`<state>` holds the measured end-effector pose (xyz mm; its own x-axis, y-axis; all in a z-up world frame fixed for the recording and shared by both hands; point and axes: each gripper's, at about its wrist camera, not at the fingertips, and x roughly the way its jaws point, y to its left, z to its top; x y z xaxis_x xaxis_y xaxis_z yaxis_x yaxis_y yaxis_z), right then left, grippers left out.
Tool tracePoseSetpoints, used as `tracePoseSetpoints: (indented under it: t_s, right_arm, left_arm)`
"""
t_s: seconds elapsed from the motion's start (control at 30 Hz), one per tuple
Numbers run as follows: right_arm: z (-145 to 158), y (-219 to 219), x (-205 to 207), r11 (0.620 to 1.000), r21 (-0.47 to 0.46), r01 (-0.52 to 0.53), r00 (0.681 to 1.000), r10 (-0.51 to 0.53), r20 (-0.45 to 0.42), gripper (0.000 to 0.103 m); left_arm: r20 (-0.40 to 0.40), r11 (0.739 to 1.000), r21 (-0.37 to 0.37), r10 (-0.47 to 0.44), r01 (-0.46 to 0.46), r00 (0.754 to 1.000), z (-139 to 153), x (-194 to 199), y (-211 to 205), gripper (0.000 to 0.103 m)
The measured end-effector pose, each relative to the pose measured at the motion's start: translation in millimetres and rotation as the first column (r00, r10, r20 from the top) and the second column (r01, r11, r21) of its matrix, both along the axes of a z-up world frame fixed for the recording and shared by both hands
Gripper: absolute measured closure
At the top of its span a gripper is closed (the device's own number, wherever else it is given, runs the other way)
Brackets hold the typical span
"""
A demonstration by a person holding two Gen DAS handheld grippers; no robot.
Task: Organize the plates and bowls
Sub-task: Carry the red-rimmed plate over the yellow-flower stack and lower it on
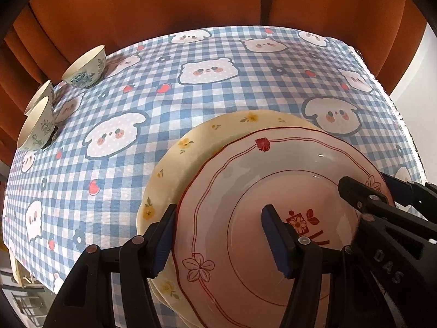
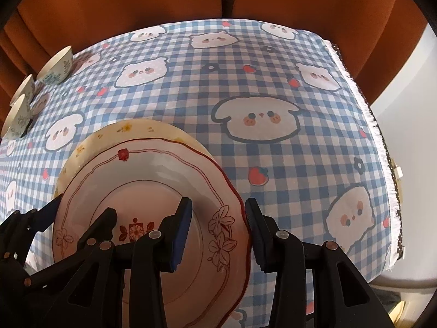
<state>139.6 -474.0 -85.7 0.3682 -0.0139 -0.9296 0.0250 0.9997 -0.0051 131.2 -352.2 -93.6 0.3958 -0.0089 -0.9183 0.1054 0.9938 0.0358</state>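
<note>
Left wrist view shows the left tongs (image 1: 222, 239) spread wide across the left rim of the pink plate (image 1: 245, 191), one finger outside the rim over the yellow plate (image 1: 177, 158), the other over the pink plate's centre. Whether either finger touches the rim cannot be told. The pink plate lies on the yellow plate, set off toward the near right so the yellow rim shows at the far and left sides. Both plates sit near the front of the desk (image 1: 191, 95), which is covered in a blue checked cloth with cartoon animal faces.

The right tongs (image 2: 218, 232) are likewise open, straddling the pink plate's (image 2: 153, 169) right rim, one finger over the plate, one outside it over the cloth; contact is unclear.

Three bowls (image 1: 86, 67) stand at the far left edge of the desk, well apart from the plates. An orange curtain (image 1: 164, 0) hangs behind.
</note>
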Motion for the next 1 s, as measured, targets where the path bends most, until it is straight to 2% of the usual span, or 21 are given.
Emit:
tracePoseSetpoints:
  t_s: [0.13, 0.17, 0.2, 0.33, 0.47, 0.6, 0.73, 1.0]
  right_arm:
    - [6.9, -11.3, -11.0, 0.999, 0.046, 0.005, 1.0, -0.005, 0.003, 0.061]
    - [11.2, -15.2, -16.3, 0.999, 0.053, 0.012, 1.0, -0.013, 0.018, 0.071]
    - [14.2, -18.0, -20.4, 0.998, 0.057, 0.011, 1.0, -0.012, 0.026, 0.075]
    - [15.7, -20.1, -24.3, 0.997, 0.082, -0.011, 1.0, 0.009, 0.015, 0.081]
    - [14.9, -18.4, -22.8, 0.996, 0.093, -0.006, 1.0, 0.005, 0.011, 0.081]
    - [10.6, -17.3, -17.2, 0.993, 0.118, -0.013, 1.0, 0.013, -0.006, 0.081]
    - [3.3, -10.0, -8.0, 0.99, 0.135, -0.038, 0.999, 0.041, -0.018, 0.081]
    - [2.7, -2.8, 1.3, 0.992, 0.1, -0.076, 0.997, 0.076, 0.001, 0.081]
  left_arm:
    - [0.0, 1.0, 0.008, 0.008, -0.008, 1.0, 0.1, -0.3, -1.1, 0.04]
    - [0.0, 1.0, 0.008, 0.01, -0.01, 1.0, -0.2, -0.5, -1.1, 0.04]
    - [0.0, 1.0, 0.01, 0.011, -0.011, 1.0, -0.2, -0.5, -1.3, 0.04]
    - [0.001, 1.0, 0.017, 0.017, -0.017, 1.0, -0.1, -1.2, -1.3, 0.04]
    - [-0.004, 0.999, 0.026, 0.024, -0.023, 1.0, 1.1, -2.9, -1.1, 0.041]
    - [0.008, 0.995, 0.09, 0.044, -0.044, 0.999, 2.5, -6.2, -0.2, 0.041]
    - [-0.002, 0.991, 0.112, 0.069, -0.068, 0.998, -0.3, -4.7, 6.3, 0.041]
    - [0.008, 0.986, 0.152, 0.071, -0.071, 0.997, -4.1, -1.0, 3.0, 0.036]
